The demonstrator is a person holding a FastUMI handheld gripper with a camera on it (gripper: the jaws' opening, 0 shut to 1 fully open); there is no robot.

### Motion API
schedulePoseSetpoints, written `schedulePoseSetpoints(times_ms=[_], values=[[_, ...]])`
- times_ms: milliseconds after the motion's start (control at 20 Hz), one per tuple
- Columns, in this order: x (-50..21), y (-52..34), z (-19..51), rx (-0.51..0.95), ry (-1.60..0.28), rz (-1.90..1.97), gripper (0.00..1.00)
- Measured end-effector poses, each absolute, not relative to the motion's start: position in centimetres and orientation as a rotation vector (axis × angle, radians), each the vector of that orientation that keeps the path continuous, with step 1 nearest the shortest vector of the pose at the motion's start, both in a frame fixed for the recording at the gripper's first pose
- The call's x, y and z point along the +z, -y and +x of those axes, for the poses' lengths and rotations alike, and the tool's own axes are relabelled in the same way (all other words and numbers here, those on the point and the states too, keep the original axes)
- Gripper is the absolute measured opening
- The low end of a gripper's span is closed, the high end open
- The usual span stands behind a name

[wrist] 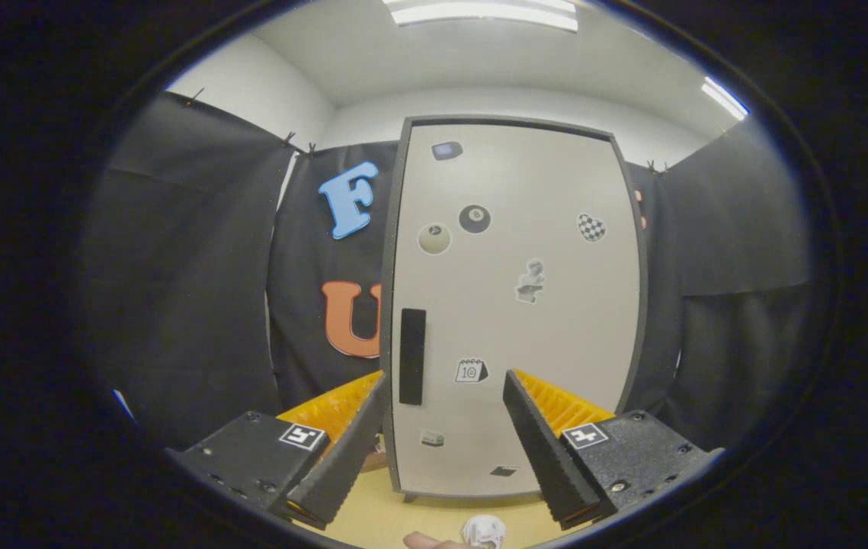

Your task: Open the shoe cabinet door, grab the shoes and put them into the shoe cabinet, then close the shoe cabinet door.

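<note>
The shoe cabinet (514, 305) stands upright on a pale wooden floor (388, 518), straight ahead of the gripper (445, 385), and its pale door (525, 343) with a dark grey frame is closed. A black vertical handle (412, 356) sits on the door near its left edge, a little below mid-height, and lies beyond and just between the fingertips, closer to the left one. Small stickers dot the door: a black ball (475, 219) and a pale ball (434, 239) above the handle, a chequered heart (591, 227) toward the right edge, and a calendar sticker (472, 370) just right of the handle. The gripper's two black fingers (342, 450) with orange backing are spread apart and hold nothing, the cabinet door showing in the gap between them. On the floor in front of the cabinet's foot, below the fingers, lies a small white object (484, 530), too cut off to identify, with a fingertip (426, 540) of a person just beside it
</note>
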State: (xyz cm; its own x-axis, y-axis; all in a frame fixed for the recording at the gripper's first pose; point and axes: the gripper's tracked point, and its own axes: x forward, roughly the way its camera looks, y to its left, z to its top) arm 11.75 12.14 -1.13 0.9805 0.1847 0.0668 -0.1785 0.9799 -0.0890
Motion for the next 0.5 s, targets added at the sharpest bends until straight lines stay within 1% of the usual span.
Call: schedulePoseSetpoints(times_ms=[300,400,500], values=[[-0.9,-14.8,18.7,0.186,0.077,-0.079,0.98],[-1.3,-14.6,20.7,0.148,0.057,-0.086,0.98],[-1.4,-16.0,22.0,0.192,0.046,-0.076,0.98]])
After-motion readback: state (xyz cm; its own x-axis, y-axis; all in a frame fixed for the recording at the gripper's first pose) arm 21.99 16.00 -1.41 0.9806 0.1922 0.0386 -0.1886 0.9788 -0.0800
